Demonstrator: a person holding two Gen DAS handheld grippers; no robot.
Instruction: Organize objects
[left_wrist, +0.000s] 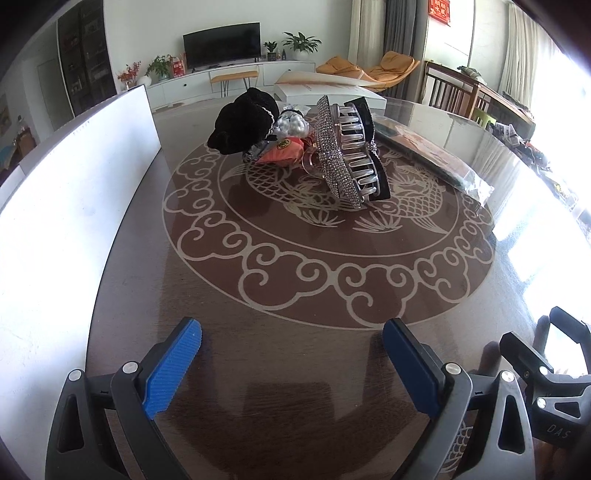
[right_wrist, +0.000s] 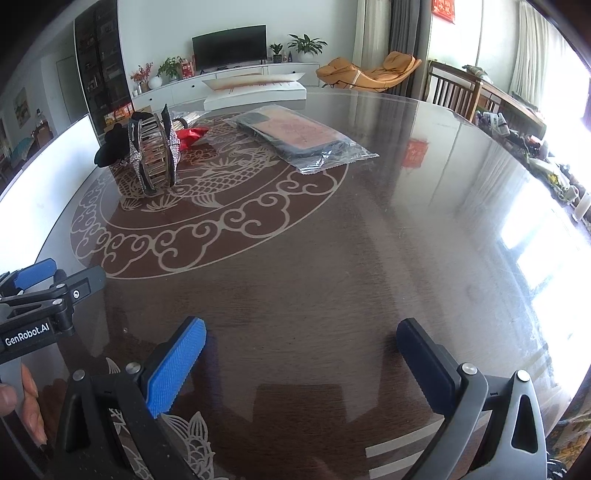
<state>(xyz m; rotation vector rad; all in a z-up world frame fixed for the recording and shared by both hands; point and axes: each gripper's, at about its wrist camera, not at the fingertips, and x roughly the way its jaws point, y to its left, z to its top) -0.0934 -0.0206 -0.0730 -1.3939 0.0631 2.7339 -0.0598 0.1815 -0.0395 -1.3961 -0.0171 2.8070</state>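
Observation:
A large rhinestone hair claw clip (left_wrist: 347, 151) (right_wrist: 153, 155) stands on the round patterned table (left_wrist: 295, 288) beside a black plush hair accessory (left_wrist: 242, 122) (right_wrist: 107, 147), a pearl piece (left_wrist: 293, 125) and an orange-red pouch (left_wrist: 282, 149) (right_wrist: 194, 134). My left gripper (left_wrist: 291, 332) is open, low over the table, well short of the pile. My right gripper (right_wrist: 301, 332) is also open with nothing between its blue pads, further right. The left gripper's body (right_wrist: 44, 295) shows at the right wrist view's left edge, held by a hand (right_wrist: 22, 398).
A white board or box wall (left_wrist: 74, 192) runs along the table's left side. A clear plastic bag with a flat dark item (right_wrist: 299, 136) (left_wrist: 439, 155) lies at the back right. A white box (left_wrist: 325, 90) sits at the far edge. Chairs stand behind.

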